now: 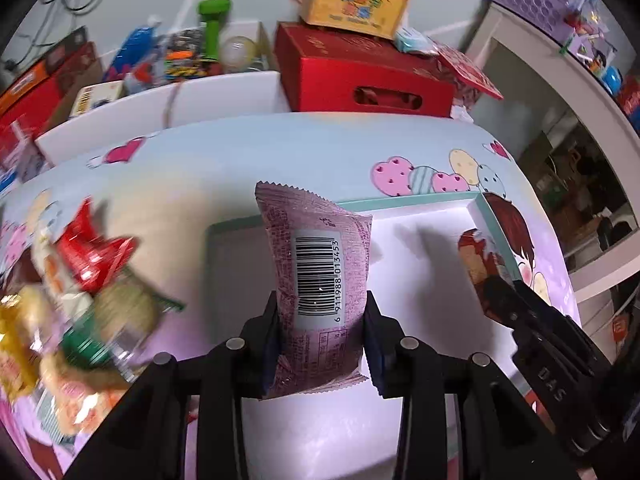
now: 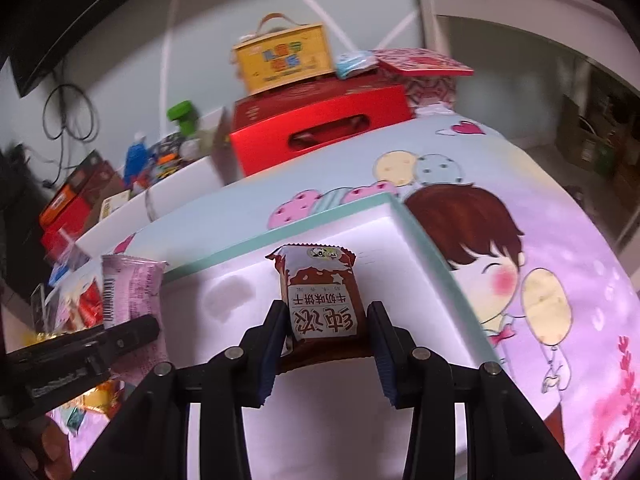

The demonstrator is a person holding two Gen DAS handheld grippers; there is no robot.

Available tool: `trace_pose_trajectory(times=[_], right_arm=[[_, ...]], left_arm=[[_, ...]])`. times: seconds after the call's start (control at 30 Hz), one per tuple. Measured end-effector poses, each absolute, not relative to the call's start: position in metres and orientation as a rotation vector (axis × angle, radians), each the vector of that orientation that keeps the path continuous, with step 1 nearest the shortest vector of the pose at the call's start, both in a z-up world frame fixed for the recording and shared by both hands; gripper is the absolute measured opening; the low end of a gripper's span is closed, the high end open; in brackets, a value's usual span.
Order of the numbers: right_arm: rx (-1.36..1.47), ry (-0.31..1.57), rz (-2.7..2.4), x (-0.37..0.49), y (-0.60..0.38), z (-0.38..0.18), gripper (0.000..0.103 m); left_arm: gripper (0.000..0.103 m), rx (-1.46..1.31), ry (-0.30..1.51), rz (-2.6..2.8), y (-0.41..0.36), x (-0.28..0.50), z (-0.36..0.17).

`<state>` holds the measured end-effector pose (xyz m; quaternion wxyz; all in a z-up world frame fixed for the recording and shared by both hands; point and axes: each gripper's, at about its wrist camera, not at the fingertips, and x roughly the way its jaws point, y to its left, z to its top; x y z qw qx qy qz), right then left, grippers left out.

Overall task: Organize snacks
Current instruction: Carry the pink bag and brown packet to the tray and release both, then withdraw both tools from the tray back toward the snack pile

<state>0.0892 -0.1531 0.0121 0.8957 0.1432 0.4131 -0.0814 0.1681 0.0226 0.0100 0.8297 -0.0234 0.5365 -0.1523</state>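
My left gripper (image 1: 322, 308) is shut on a pink snack packet (image 1: 320, 256) that stands upright, barcode toward the camera. It hangs over a white shallow box with a teal rim (image 1: 400, 200). My right gripper (image 2: 326, 312) is shut on a brown and white biscuit packet (image 2: 320, 292), over the same box (image 2: 280, 236) near its far right corner. Each view catches the other tool: the right gripper (image 1: 520, 300) with the brown packet (image 1: 476, 264) at the right, the left gripper (image 2: 132, 332) with the pink packet (image 2: 132, 288) at the left.
A blurred pile of loose snack packets (image 1: 80, 280) lies left of the box on the cartoon tablecloth (image 2: 520, 280). Behind the table stand a red carton (image 1: 360, 76) with a yellow handled box (image 1: 352, 0) on top. A white shelf unit (image 1: 560, 80) rises at the right.
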Motion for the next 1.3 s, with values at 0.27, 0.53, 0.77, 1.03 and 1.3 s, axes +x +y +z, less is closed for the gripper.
trace_pose_trajectory(times=[0.27,0.53,0.77,1.03,1.3], right_arm=[[0.293,0.859,-0.188,0.09,-0.156,0.011,0.044],[0.277,0.878,-0.186,0.092,-0.153,0.009,0.044],[0.257,0.893,-0.179,0.093,-0.149,0.007,0.046],[0.244,0.91,-0.162,0.094,-0.145,0.007,0.046],[0.225,0.942,-0.192,0.096,-0.145,0.001,0.081]], left_arm=[[0.039,-0.035,1.199,-0.349,-0.002,0.187,-0.011],[0.041,-0.012,1.218,-0.326,-0.007,0.188,-0.014],[0.058,-0.01,1.2,-0.312,-0.002,0.184,-0.006],[0.069,0.0,1.185,-0.254,0.006,0.184,0.001],[0.09,0.058,1.146,-0.144,0.015,0.183,0.0]])
